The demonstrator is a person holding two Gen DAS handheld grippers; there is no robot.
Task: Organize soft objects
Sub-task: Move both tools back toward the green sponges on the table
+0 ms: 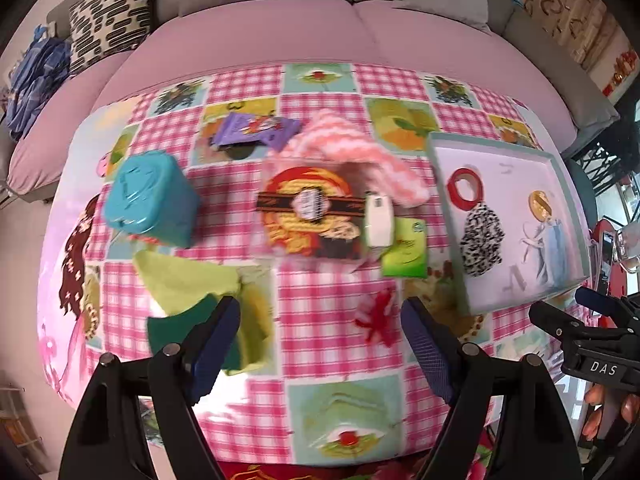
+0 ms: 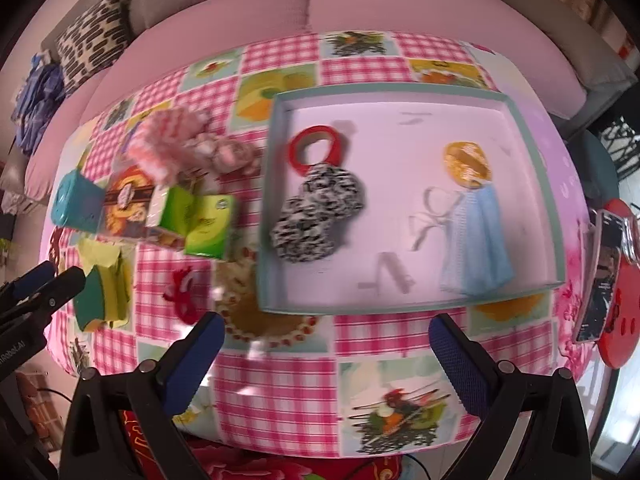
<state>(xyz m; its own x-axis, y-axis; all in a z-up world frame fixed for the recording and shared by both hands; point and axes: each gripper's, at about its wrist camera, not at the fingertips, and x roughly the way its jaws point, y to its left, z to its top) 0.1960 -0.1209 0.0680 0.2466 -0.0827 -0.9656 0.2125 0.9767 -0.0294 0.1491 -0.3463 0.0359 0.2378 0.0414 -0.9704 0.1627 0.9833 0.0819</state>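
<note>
Right now both the left claw (image 1: pixel 320 336) and the right claw (image 2: pixel 326 354) are wide open and empty, so a fast grab at the small red yarn bit (image 1: pixel 376 316) could just bunch up the checked cloth (image 1: pixel 320 288).

You can read only "DAS" in white on the black body of the right gripper (image 1: pixel 560 322) at four o'clock in your left wrist view; the print on the orange packet (image 1: pixel 310 214) and green box (image 1: pixel 404 254) is too blurred.

Tray (image 2: pixel 416 92) at the worktop's (image 2: pixel 280 392) right holds a scrunchie (image 2: pixel 320 208) (touching a ring (image 2: pixel 316 148)); boxes (image 2: pixel 200 220) and cloths (image 2: pixel 104 292) lie left; sofa (image 2: pixel 320 4) behind.
</note>
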